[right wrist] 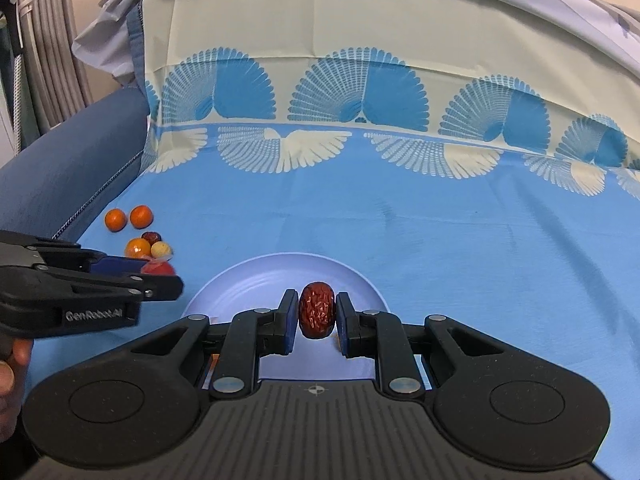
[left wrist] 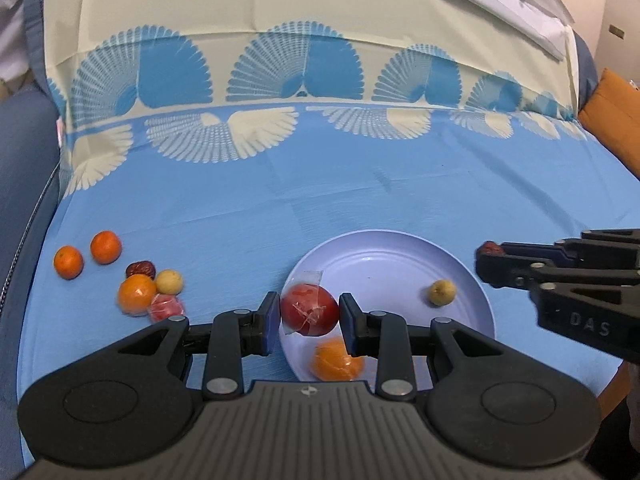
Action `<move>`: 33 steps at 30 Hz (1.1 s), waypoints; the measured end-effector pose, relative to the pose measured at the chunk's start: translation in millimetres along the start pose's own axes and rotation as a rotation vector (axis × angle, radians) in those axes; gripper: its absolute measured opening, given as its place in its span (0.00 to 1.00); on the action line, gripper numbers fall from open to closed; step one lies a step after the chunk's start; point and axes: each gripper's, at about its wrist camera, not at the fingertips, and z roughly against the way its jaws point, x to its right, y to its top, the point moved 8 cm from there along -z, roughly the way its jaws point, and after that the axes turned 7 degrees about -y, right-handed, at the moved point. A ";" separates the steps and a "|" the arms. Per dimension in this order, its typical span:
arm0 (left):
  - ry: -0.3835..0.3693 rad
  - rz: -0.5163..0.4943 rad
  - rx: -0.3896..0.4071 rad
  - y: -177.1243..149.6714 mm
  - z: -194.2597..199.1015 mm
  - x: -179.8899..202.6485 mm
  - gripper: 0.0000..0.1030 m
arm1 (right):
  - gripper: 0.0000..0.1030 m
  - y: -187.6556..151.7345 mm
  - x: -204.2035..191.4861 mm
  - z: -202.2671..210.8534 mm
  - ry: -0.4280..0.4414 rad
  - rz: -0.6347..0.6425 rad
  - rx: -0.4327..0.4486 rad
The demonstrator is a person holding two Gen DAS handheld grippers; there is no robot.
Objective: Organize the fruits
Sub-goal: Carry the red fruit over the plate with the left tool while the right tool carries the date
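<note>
— Where's that wrapped red fruit (left wrist: 308, 309)?
— Clamped between the left tongs (left wrist: 309, 317), over the near rim of the lilac plate (left wrist: 384, 256).
— And the right tongs (right wrist: 316, 316)?
— Pinching a wrinkled red date (right wrist: 317, 310) above the same plate. An orange (left wrist: 338, 362) and a small yellow fruit (left wrist: 442, 292) lie in it; more fruit sits on the blue cloth (left wrist: 280, 200), well left.

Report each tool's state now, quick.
Left tool: shut on the wrapped red fruit, held over the plate.
Right tool: shut on the red date, also over the plate.
</note>
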 end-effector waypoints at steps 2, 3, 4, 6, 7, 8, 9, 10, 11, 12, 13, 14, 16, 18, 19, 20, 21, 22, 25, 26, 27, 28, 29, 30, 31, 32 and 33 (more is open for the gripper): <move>-0.002 -0.012 0.003 -0.2 -1.7 3.7 0.34 | 0.21 0.0 -1.7 -0.3 0.002 0.005 -0.003; -0.004 -0.020 0.003 -0.5 -2.8 5.5 0.34 | 0.21 0.1 -2.4 -0.5 0.001 0.007 -0.004; -0.004 -0.028 0.004 -0.6 -2.7 6.7 0.34 | 0.21 0.1 -3.2 -0.7 0.001 0.009 -0.007; 0.001 -0.046 0.008 -0.4 -4.4 9.1 0.34 | 0.21 -0.6 -3.7 -2.6 -0.001 0.012 -0.016; 0.005 -0.052 0.009 -0.4 -5.2 9.9 0.34 | 0.21 -0.8 -3.3 -3.8 -0.004 0.015 -0.021; 0.007 -0.054 0.012 -0.1 -5.3 10.5 0.34 | 0.21 -0.8 -2.9 -5.0 -0.006 0.017 -0.026; 0.010 -0.055 0.016 0.1 -5.6 11.0 0.34 | 0.21 -1.5 -2.9 -5.9 -0.007 0.017 -0.032; 0.016 -0.058 0.021 0.5 -6.5 11.8 0.34 | 0.21 -2.0 -2.8 -6.6 -0.008 0.017 -0.036; 0.024 -0.071 0.025 1.2 -7.9 13.5 0.34 | 0.21 -2.6 -3.0 -7.0 -0.010 0.018 -0.038; 0.033 -0.091 0.030 2.0 -9.7 15.9 0.34 | 0.21 -3.1 -3.1 -7.3 -0.010 0.019 -0.039; 0.039 -0.107 0.034 2.9 -10.2 17.7 0.34 | 0.21 -3.6 -3.3 -7.7 -0.011 0.020 -0.041; 0.042 -0.120 0.038 3.9 -11.4 19.2 0.34 | 0.21 -4.3 -3.7 -8.1 -0.011 0.022 -0.045; 0.038 -0.128 0.044 5.0 -13.1 21.4 0.34 | 0.21 -6.2 -4.6 -9.5 -0.014 0.028 -0.053; 0.037 -0.126 0.046 4.9 -15.0 21.7 0.34 | 0.21 -7.3 -5.2 -10.9 -0.016 0.031 -0.059; 0.035 -0.124 0.043 4.5 -16.1 21.8 0.34 | 0.21 -7.5 -5.3 -11.5 -0.017 0.032 -0.061; 0.033 -0.123 0.041 4.3 -16.6 21.6 0.34 | 0.21 -7.6 -5.3 -12.0 -0.016 0.032 -0.063; 0.033 -0.125 0.040 4.0 -17.1 21.8 0.34 | 0.21 -7.6 -4.9 -12.3 -0.017 0.033 -0.064; 0.032 -0.128 0.040 3.5 -17.2 22.2 0.34 | 0.21 -7.7 -4.7 -12.6 -0.018 0.033 -0.065; 0.030 -0.137 0.039 1.9 -17.4 24.6 0.34 | 0.21 -7.0 -4.0 -13.8 -0.020 0.033 -0.069; 0.031 -0.140 0.039 1.6 -17.3 25.1 0.34 | 0.21 -7.0 -4.2 -14.0 -0.020 0.033 -0.070; 0.031 -0.142 0.040 1.6 -17.2 25.5 0.34 | 0.21 -6.8 -4.7 -14.4 -0.020 0.034 -0.071; 0.030 -0.143 0.041 1.6 -17.2 25.7 0.34 | 0.21 -6.9 -5.1 -14.6 -0.019 0.035 -0.072; 0.029 -0.143 0.042 1.6 -17.0 25.6 0.34 | 0.21 -7.1 -5.5 -14.6 -0.019 0.037 -0.073; 0.030 -0.144 0.041 1.6 -17.4 25.2 0.34 | 0.21 -7.3 -5.9 -14.4 -0.018 0.038 -0.073; 0.029 -0.143 0.041 1.5 -17.5 25.2 0.34 | 0.21 -7.6 -6.0 -14.3 -0.018 0.040 -0.073; 0.029 -0.141 0.039 1.4 -17.6 25.1 0.34 | 0.21 -7.8 -6.7 -14.1 -0.017 0.041 -0.074; 0.028 -0.140 0.038 1.2 -17.8 25.1 0.34 | 0.21 -8.0 -7.2 -14.2 -0.018 0.043 -0.074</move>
